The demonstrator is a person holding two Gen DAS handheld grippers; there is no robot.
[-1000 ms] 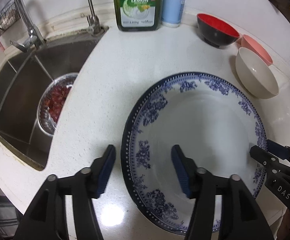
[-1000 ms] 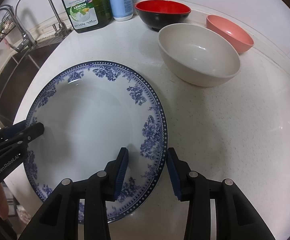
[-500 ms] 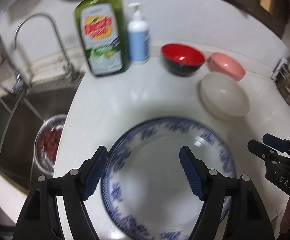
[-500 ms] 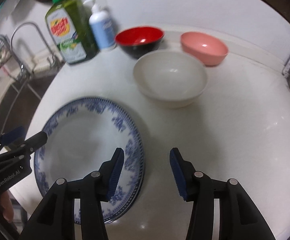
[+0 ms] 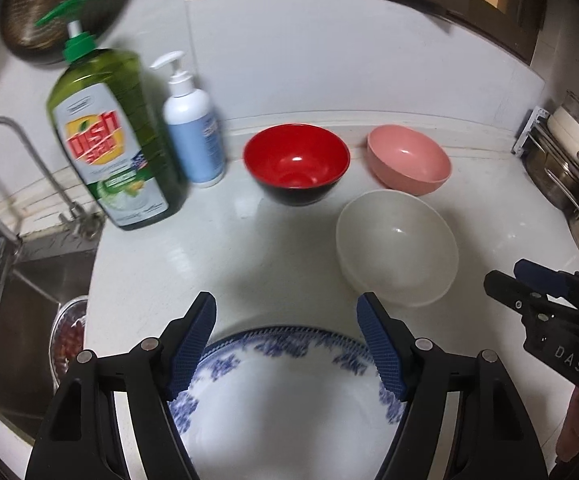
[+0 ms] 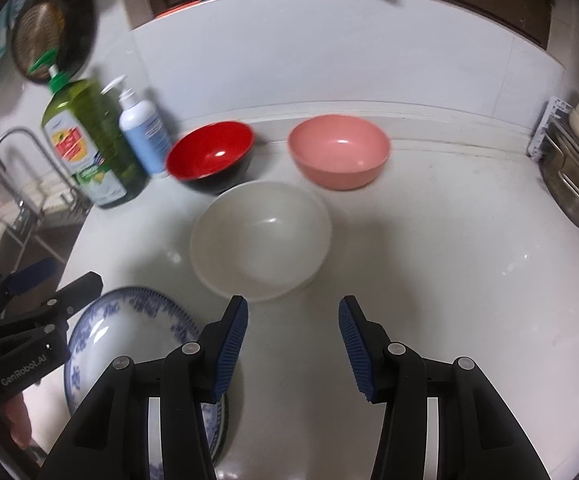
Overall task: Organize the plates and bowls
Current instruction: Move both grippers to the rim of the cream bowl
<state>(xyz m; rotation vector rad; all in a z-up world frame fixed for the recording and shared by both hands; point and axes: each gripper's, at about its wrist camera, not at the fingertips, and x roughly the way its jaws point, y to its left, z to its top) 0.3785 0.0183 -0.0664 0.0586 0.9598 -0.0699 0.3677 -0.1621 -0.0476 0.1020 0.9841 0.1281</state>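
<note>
While the blue-patterned plate (image 5: 289, 392) lies flat on the white counter (image 6: 449, 280), face up and round, so with no long axis to speak of, my left gripper (image 5: 287, 344) hangs above its far rim with nothing between the pads. Those jaws have just been opening and now stand wide apart. My right gripper (image 6: 293, 346) is off to the plate's right over bare counter; its jaws also widened a moment ago and hold nothing. Just beyond the plate sits the cream bowl (image 6: 261, 240), upright, mouth up. Behind it, near the wall, stand the red bowl (image 6: 211, 156) with its black outside and the pink bowl (image 6: 339, 150), both upright and apart from each other. Left of the red bowl are the blue pump bottle (image 5: 193, 136) and the green dish soap bottle (image 5: 109, 148), then the tap (image 5: 21, 168) over the sink (image 5: 21, 312).
</note>
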